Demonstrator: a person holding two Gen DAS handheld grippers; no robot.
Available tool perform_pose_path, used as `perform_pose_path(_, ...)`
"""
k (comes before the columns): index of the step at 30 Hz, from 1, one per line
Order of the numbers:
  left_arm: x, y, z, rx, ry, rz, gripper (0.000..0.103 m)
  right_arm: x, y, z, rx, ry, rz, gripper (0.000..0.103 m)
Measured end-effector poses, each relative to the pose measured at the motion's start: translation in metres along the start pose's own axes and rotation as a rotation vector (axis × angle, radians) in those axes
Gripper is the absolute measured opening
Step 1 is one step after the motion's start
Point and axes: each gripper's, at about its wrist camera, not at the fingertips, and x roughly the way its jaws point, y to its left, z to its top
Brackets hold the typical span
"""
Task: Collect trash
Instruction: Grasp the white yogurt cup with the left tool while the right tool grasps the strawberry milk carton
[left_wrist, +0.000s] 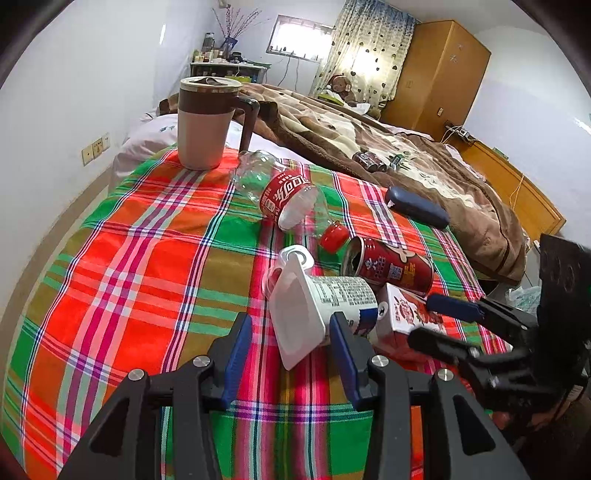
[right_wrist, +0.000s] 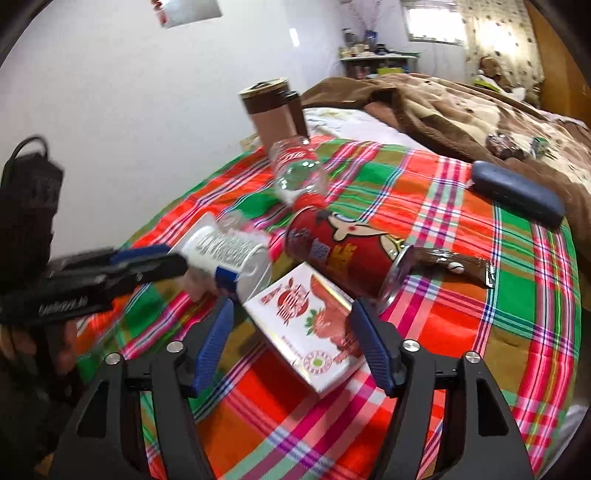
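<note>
A white yogurt cup lies on its side on the plaid cloth, its peeled lid toward me. My left gripper is open around the cup's rim end; the right pad touches it, and cloth shows beside the left pad. A white-and-red strawberry carton lies flat between the wide-open fingers of my right gripper. Behind it are a red can on its side, a clear bottle with a red label, and a brown wrapper. The left wrist view shows the right gripper at the carton.
A brown-and-cream lidded mug stands at the cloth's far edge. A dark blue case lies at the right, by the brown blanket. A black bag-like object is at the left, blurred.
</note>
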Motion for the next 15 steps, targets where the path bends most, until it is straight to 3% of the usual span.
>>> perform_pose_path(2,-0.001,0.000,0.002,0.008,-0.005,-0.001,0.043,-0.001,0.006,-0.001,-0.047,0.014,-0.012,0.068)
perform_pose_path(5,-0.001,-0.001,0.003,0.009,-0.007,0.000,0.043,-0.003,0.010,0.001,-0.096,-0.011,-0.111,0.068)
perform_pose_path(10,-0.003,-0.008,0.012,0.040,-0.016,-0.004,0.044,0.012,0.010,0.008,-0.130,0.039,-0.051,0.070)
perform_pose_path(12,-0.002,-0.009,0.016,0.046,-0.019,-0.010,0.051,0.016,0.012,0.010,-0.158,0.045,-0.067,0.073)
perform_pose_path(15,0.001,-0.009,0.022,0.056,-0.015,-0.003,0.053,0.013,0.010,0.013,-0.169,0.059,-0.013,0.074)
